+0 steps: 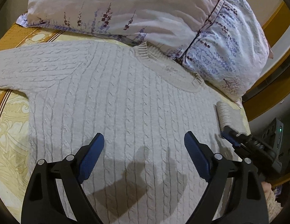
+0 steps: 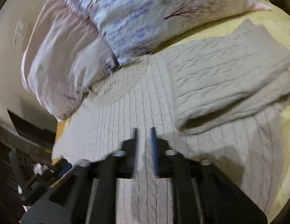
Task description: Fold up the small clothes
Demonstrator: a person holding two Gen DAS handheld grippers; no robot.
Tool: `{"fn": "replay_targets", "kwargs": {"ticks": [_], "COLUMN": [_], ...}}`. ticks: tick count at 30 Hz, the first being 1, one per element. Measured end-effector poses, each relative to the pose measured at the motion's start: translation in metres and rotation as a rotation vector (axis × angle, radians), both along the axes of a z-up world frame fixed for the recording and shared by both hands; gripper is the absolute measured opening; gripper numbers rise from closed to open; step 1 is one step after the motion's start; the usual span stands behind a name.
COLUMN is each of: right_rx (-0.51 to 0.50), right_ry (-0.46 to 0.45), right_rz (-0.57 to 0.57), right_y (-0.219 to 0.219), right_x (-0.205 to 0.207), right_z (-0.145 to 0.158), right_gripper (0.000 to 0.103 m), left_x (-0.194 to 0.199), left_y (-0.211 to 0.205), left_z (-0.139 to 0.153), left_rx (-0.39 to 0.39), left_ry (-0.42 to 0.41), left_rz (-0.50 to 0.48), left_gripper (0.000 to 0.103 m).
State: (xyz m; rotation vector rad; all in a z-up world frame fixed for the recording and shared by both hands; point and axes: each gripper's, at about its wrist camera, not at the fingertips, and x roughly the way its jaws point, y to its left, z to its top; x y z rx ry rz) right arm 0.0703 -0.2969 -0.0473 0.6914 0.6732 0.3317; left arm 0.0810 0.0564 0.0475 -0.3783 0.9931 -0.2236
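So the cable-knit sweater (image 1: pixel 126 112) is lying spread out flat on the bed (image 1: pixel 12 130), front side up, with its collar (image 1: pixel 169 69) pointing toward the far side and tucking right up against the pillows. In the left wrist view, one sleeve (image 1: pixel 32 65) is stretching out flat to the left across the bedspread. Over on the right edge of that view a ribbed cuff (image 1: pixel 229 115) is sitting just beside the sweater body, and the right gripper (image 1: pixel 232 138) is right at the near end of it, with its jaws looking pressed together. I honestly can't tell whether they're actually pinching the knit.

The right wrist view is blurry, but it's showing its jaws nearly together with only a thin gap, hovering over the sweater's body. The other sleeve (image 2: pixel 229 78) is lying folded back on the right there, resting on top of the knit.

The left gripper (image 1: pixel 144 145) is hanging over the lower middle of the sweater with jaws wide apart, holding nothing and casting a shadow on the fabric.

Further out, two floral pillows are stacked at the far end: a pale pink one (image 1: pixel 116 5) and a blue-flowered one (image 1: pixel 229 46) to its right.
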Motion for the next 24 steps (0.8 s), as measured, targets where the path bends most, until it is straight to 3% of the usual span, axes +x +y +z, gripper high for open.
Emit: {"fn": "replay_targets", "kwargs": {"ticks": [8, 12, 18, 19, 24], "right_rx": [0.224, 0.202, 0.170, 0.147, 0.007], "right_ry": [0.057, 0.097, 0.097, 0.086, -0.065], "right_rz": [-0.204, -0.272, -0.395, -0.402, -0.339], "right_y": [-0.059, -0.077, -0.096, -0.095, -0.054], "right_x": [-0.010, -0.004, 0.007, 0.008, 0.004], "right_z": [-0.010, -0.013, -0.011, -0.007, 0.039], "right_gripper": [0.040, 0.037, 0.013, 0.009, 0.008], "left_x": [0.003, 0.006, 0.009, 0.010, 0.011], "left_y": [0.006, 0.010, 0.023, 0.026, 0.045], "left_z": [0.000, -0.001, -0.001, -0.001, 0.000], "left_rx": [-0.037, -0.050, -0.112, -0.122, -0.187], "left_ry": [0.017, 0.023, 0.041, 0.042, 0.047], "left_rz": [-0.013, -0.021, -0.003, 0.000, 0.025], "left_gripper": [0.089, 0.089, 0.088, 0.086, 0.081]}}
